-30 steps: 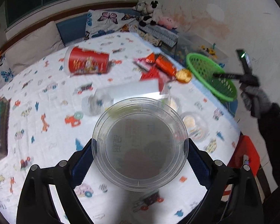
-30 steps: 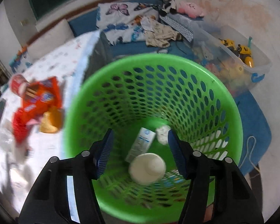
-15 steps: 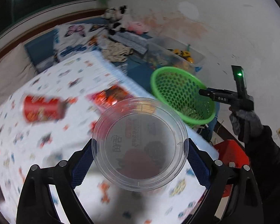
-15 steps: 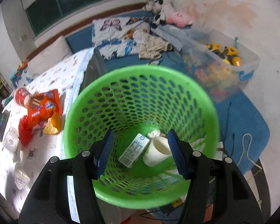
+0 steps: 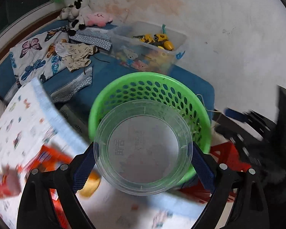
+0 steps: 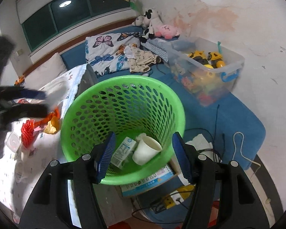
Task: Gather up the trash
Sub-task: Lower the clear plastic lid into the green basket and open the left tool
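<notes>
- When I compared this moment with a second ago, the biggest change was in the left wrist view: the left gripper (image 5: 143,164) had swung away from the patterned table cloth (image 5: 24,122) toward the green basket (image 5: 150,87).
- A second ago the basket was far off at the table's edge in that view; now its rim filled the middle of the frame, directly behind the load.
- The left gripper kept its jaws spread wide, yet not free: the blue pads (image 5: 84,168) pressed on both sides of the clear plastic container (image 5: 143,147), which sat the same way between them as before.
- The right gripper (image 6: 143,154) had just been opening its jaws a little, and I saw nothing between them.
- It hung above the basket and had pulled back, so more of the rim and the floor clutter showed.
- Inside the basket lay a white paper cup (image 6: 146,150) and a small carton (image 6: 123,150); the cup had rolled onto its side.
- On the table some red wrappers (image 6: 28,131) were left, blurred in both views.
- I judged that the container was nearly at its drop point, and that the right hand, empty, was free to fetch the next piece.
</notes>
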